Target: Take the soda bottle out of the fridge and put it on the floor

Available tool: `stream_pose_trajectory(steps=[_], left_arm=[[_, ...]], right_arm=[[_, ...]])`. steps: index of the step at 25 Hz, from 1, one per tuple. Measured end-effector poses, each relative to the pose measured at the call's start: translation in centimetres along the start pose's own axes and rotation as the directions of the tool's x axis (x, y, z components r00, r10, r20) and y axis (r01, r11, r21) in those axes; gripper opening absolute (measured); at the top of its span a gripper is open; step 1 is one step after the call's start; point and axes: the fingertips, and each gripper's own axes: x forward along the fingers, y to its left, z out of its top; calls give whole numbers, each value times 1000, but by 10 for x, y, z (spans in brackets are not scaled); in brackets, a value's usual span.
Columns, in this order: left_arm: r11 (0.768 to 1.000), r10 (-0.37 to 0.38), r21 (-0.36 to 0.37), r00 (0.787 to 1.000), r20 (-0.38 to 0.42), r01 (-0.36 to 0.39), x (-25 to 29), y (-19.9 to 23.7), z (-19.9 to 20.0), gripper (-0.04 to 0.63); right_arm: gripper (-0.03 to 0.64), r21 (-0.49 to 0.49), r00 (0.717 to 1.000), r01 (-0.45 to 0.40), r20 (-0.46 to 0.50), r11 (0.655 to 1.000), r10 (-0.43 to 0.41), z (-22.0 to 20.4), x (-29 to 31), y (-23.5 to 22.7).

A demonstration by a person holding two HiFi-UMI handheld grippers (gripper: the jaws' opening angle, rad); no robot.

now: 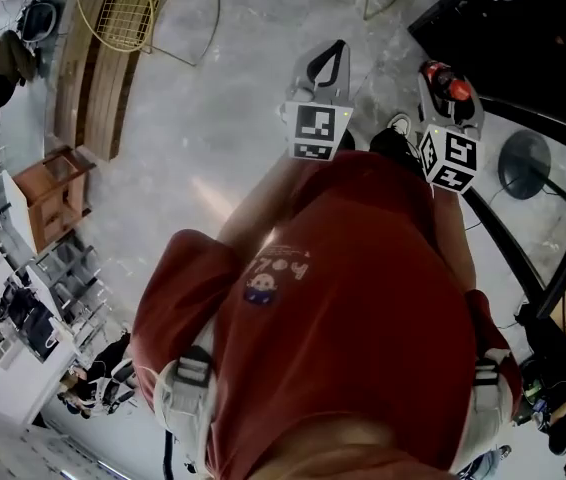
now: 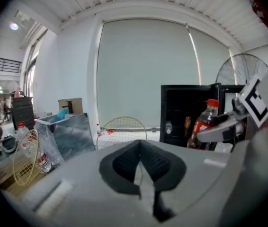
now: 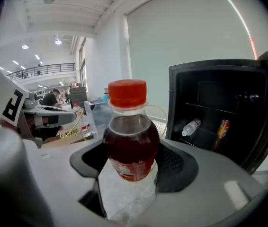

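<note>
The soda bottle (image 3: 130, 141) has a red cap and dark drink. It stands upright between the jaws of my right gripper (image 3: 131, 167), which is shut on its body. In the head view the red cap (image 1: 452, 82) shows at my right gripper (image 1: 449, 96), above the floor. The black fridge (image 3: 209, 108) stands open behind and to the right, apart from the bottle. My left gripper (image 2: 141, 162) is held up beside it with its pads together and nothing between them. From the left gripper view, the bottle (image 2: 204, 123) hangs in front of the fridge (image 2: 183, 115).
Inside the fridge lie a clear water bottle (image 3: 191, 126) and a can (image 3: 223, 128). A floor fan (image 1: 523, 164) stands right of the fridge. A gold wire chair (image 1: 123, 10) and a wooden bench (image 1: 93, 78) are at the far left. Pale floor (image 1: 223, 118) spreads below both grippers.
</note>
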Motion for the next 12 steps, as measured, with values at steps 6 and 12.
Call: stream_pose_trajectory(steps=[6, 12], left_arm=[[1000, 4, -16, 1000, -5, -4, 2, -18, -2, 0], [999, 35, -24, 999, -26, -35, 5, -18, -23, 0]], right_arm=[[302, -20, 999, -36, -1, 999, 36, -1, -4, -12], [302, -16, 998, -62, -15, 998, 61, -19, 7, -16]])
